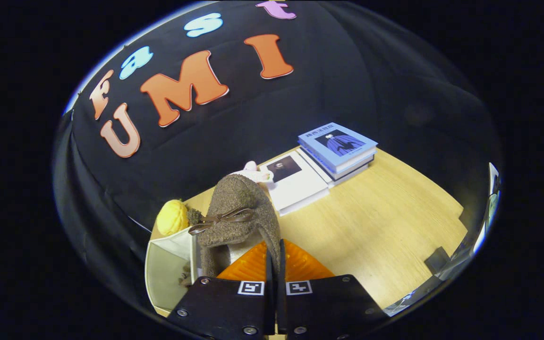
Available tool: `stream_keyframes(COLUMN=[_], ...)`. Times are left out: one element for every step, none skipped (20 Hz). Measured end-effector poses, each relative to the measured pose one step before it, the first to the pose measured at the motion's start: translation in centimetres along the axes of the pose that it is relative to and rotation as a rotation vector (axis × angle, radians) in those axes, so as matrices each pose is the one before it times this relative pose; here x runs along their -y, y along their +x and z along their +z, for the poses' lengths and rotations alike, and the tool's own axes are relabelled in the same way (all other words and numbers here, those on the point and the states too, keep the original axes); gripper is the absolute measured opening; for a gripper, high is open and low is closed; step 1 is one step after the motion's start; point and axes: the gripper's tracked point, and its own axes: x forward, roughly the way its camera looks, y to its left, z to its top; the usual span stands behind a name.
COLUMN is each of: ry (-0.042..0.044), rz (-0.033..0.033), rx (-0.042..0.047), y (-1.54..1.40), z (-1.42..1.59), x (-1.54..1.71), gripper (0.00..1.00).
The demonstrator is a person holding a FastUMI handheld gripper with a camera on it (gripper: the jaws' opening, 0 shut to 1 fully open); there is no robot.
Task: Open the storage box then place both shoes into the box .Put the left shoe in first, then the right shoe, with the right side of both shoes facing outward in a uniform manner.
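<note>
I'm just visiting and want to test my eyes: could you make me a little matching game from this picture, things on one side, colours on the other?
Things:
1. shoe held in the closed jaws
2. top book of the stack
3. round thing beside the shoe
4. finger pads

Colours:
A. yellow
B. orange
C. brown
D. blue

Pairs: 1-C, 2-D, 3-A, 4-B

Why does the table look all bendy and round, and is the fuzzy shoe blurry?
In the gripper view, the fisheye lens curves the wooden table and books. The brown shoe, pinched at its edge by the claw, looks sharp, fuzzy only from its wool. Soft light from above, with no strong glare; the booth's cloth wall stays dark.
</note>
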Motion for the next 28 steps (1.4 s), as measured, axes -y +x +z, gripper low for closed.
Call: stream_keyframes(ry=[-0.00988,-0.00677,-0.01288,-0.01162,-0.00601,-0.00805,-0.00204,0.00034,-0.00139,-0.00657,-0.01286,-0.01406,-0.00521,-0.00254,0.00386,0.00468,0.00045,-0.00103,-0.00787,-0.00851,-0.00367,-0.00124,0.00230,-0.00736,-0.01189,-0.00387,-0.00266,0.00692], rz=[0.02196,0.01924,0.01909,0.01616,0.01348,0.01492,0.01542,0.01455,0.01130,-0.00012,-0.00884,-0.01241,-0.01177,-0.00590,-0.00442,-0.00108,-0.00208,-0.00648,-0.00834,-0.01020,-0.01112,0.00354,0.00279,0.00023,-0.00302,-0.00587,-0.00252,-0.00051], rx=[-0.00077,-0.00009,-0.00246,-0.00213,-0.00354,-0.00537,-0.00569,-0.01204,-0.01107,-0.01122,-0.00657,-0.00679,-0.00881,-0.01034,-0.00988,-0.01309,-0.01321,-0.00966,-0.00702,-0.00721,-0.00568,0.00171,0.00657,-0.00031,0.00106,0.00618,0.00083,0.00026], y=[-0.254,-0.023,-0.008,-0.114,-0.102,-0.004,0.116,0.103,0.413,0.293,0.362,0.405,0.510,0.273,0.367,0.371,0.431,0.309,0.409,0.361,0.390,0.188,0.289,0.154,-0.054,-0.055,-0.074,-0.194], z=[-0.011,-0.189,-0.160,-0.341,-0.456,-0.425,-0.524,-0.699,-0.765,-0.654,-0.674,-0.645,-0.726,-0.618,-0.636,-0.635,-0.642,-0.546,-0.457,-0.463,-0.480,-0.096,0.068,-0.054,-0.124,0.025,-0.188,-0.164], x=[-1.671,-1.475,-1.641,-1.431,-1.305,-1.265,-1.265,-1.106,-1.013,-0.600,-0.220,-0.184,-0.154,-0.120,-0.211,-0.193,-0.236,-0.011,0.038,0.114,0.221,-0.139,-0.085,-0.138,0.061,0.065,0.035,0.022], gripper=[0.02,0.03,0.02,0.02,0.02,0.03,0.03,0.02,0.02,0.02,0.02,0.02,0.02,0.02,0.02,0.02,0.02,0.03,0.03,0.03,0.03,0.03,0.03,0.04,0.04,0.05,0.05,0.05])
